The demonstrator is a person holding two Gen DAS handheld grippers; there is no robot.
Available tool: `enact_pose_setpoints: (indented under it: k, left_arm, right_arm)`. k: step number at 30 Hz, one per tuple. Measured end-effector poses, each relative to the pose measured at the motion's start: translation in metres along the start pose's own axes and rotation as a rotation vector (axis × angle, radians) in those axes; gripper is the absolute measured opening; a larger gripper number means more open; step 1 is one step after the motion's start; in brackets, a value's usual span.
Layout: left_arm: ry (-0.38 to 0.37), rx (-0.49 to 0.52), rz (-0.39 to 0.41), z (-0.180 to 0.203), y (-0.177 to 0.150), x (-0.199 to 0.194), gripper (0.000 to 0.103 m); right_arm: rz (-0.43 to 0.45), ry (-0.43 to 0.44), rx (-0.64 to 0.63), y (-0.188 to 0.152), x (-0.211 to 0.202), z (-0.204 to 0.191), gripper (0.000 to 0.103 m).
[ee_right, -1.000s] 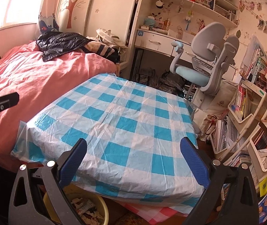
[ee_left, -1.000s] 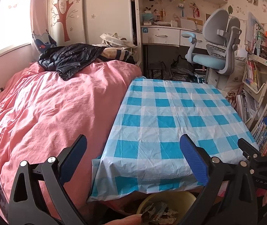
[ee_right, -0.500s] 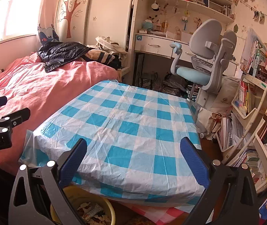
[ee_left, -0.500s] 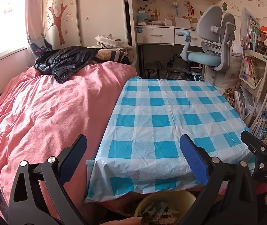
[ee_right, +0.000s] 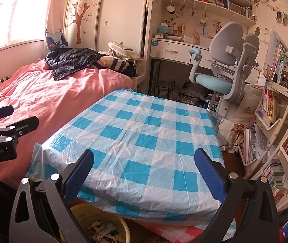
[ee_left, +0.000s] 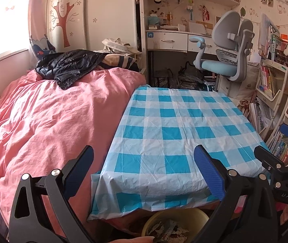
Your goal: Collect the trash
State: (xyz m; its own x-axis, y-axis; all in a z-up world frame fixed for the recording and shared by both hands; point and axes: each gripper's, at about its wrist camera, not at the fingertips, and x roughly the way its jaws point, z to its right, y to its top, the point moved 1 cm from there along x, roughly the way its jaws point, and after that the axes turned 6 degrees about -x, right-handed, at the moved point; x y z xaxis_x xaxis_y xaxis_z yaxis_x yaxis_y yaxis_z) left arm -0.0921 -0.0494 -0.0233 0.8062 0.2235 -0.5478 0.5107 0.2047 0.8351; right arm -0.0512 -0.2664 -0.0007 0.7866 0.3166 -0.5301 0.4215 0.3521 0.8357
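A yellow bin (ee_left: 176, 220) with crumpled trash (ee_left: 168, 231) inside sits on the floor below the near edge of the table with the blue checked cloth (ee_left: 176, 133). It also shows in the right wrist view (ee_right: 95, 222). No trash shows on the cloth. My left gripper (ee_left: 144, 174) is open and empty, held above the table's near left corner. My right gripper (ee_right: 144, 174) is open and empty over the table's near edge. Each gripper shows at the edge of the other's view.
A bed with a pink duvet (ee_left: 48, 117) lies along the table's left side, with a black jacket (ee_left: 71, 66) at its far end. A grey and blue desk chair (ee_left: 226, 60) and a desk stand behind. Bookshelves (ee_right: 273, 109) crowd the right.
Both grippers have risen and drawn back a little from the table, so the views show more of the room. Both stay open.
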Motion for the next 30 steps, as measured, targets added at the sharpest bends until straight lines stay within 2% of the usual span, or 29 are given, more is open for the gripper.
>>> enact_pose_setpoints:
  k: [30]
  left_arm:
    - [-0.015,-0.026,0.011,-0.0050,0.0051,-0.0011,0.096]
  right_arm:
    - [-0.005,0.000,0.002,-0.0005,0.0011,0.0005,0.095]
